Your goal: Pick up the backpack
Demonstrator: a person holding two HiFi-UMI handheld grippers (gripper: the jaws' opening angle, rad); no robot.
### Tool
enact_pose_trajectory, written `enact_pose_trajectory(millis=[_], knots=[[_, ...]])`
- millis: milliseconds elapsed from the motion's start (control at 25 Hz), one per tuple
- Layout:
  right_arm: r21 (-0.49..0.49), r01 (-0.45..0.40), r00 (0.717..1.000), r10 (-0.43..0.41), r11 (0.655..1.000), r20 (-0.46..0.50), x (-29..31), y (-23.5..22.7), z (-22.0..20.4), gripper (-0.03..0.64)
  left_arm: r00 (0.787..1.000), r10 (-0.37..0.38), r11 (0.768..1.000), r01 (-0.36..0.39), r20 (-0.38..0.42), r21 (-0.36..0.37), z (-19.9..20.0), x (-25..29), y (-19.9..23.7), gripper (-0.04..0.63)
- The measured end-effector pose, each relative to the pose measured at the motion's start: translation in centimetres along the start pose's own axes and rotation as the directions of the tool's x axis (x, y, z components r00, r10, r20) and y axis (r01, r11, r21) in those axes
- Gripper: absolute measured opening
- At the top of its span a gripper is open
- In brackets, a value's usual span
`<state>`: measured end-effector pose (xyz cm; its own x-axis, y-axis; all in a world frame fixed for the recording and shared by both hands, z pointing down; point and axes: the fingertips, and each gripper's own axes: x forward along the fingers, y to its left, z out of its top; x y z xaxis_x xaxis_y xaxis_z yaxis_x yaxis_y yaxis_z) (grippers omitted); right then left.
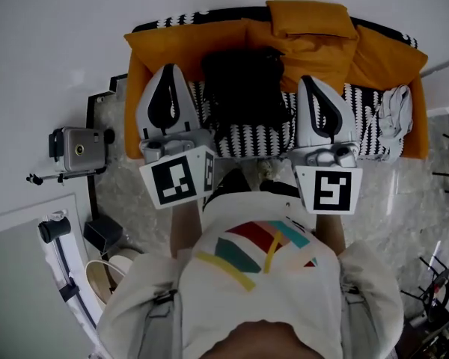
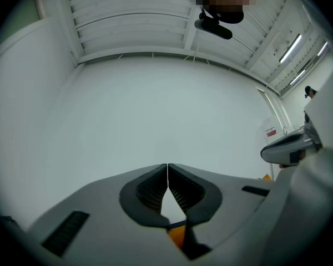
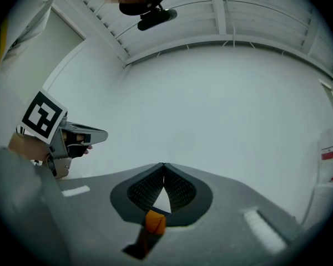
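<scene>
The black backpack (image 1: 243,81) is sitting on the sofa (image 1: 378,62), at the middle of the seat and up against its back edge, where the orange cushions are running along. The front part of the seat is showing a black-and-white patterned cover. An orange pillow (image 1: 310,17) is lying on the sofa's back edge, right of the middle. A white cloth (image 1: 395,111) is lying bunched at the right end of the seat.

The person is standing at the front edge of the sofa and holding both claws out over it. In the head view the left gripper (image 1: 170,69) is showing to the left of the backpack and the right gripper (image 1: 315,79) to its right, so the bag is lying between them; neither one is touching it.

In its own view the left gripper (image 2: 167,165) is pointing at a bare white wall, its jaws pressed tip to tip with nothing held between them. The right gripper (image 3: 164,164) is likewise facing the wall, its jaws closed together and empty. Each claw is catching the other at the side of its view.

On the floor beyond the sofa's left end, a silver camera (image 1: 78,149) is standing on a stand.
</scene>
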<state>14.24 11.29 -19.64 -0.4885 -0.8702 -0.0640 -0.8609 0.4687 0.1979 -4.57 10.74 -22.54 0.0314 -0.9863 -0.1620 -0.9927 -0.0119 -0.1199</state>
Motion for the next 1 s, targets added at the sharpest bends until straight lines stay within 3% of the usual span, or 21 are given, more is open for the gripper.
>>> enact_pose_trajectory(millis=[120, 320, 440, 560, 760, 1000], knots=[[0.018, 0.04, 0.999, -0.04, 0.999, 0.002, 0.0, 0.4, -0.1, 0.003, 1.0, -0.005, 1.0, 0.005, -0.008, -0.007, -0.8, -0.2, 1.2, 0.017], [-0.058, 0.084, 0.996, -0.086, 0.995, -0.036, 0.8, 1.6, -0.4, 0.003, 0.999, -0.045, 0.999, 0.046, 0.019, -0.012, -1.0, 0.4, 4.0, 0.017], [-0.046, 0.124, 0.99, -0.126, 0.991, -0.058, 0.8, 3.2, -0.2, 0.003, 0.999, -0.043, 0.997, 0.044, 0.02, -0.06, -1.3, 0.1, 6.5, 0.017], [-0.047, 0.134, 0.99, -0.135, 0.99, -0.033, 1.5, 4.7, 0.7, 0.003, 0.999, -0.049, 0.997, 0.05, 0.018, -0.059, -1.7, 0.4, 7.8, 0.017], [-0.047, 0.11, 0.994, -0.11, 0.993, -0.013, 2.7, 4.8, 0.8, 0.003, 0.998, -0.061, 0.996, 0.061, 0.002, -0.058, -2.5, 0.4, 6.3, 0.017], [-0.027, 0.139, 0.99, -0.139, 0.99, 0.014, 3.6, 2.9, 1.0, 0.003, 0.994, -0.109, 0.993, 0.11, 0.016, -0.051, -2.3, 2.2, 4.3, 0.017]])
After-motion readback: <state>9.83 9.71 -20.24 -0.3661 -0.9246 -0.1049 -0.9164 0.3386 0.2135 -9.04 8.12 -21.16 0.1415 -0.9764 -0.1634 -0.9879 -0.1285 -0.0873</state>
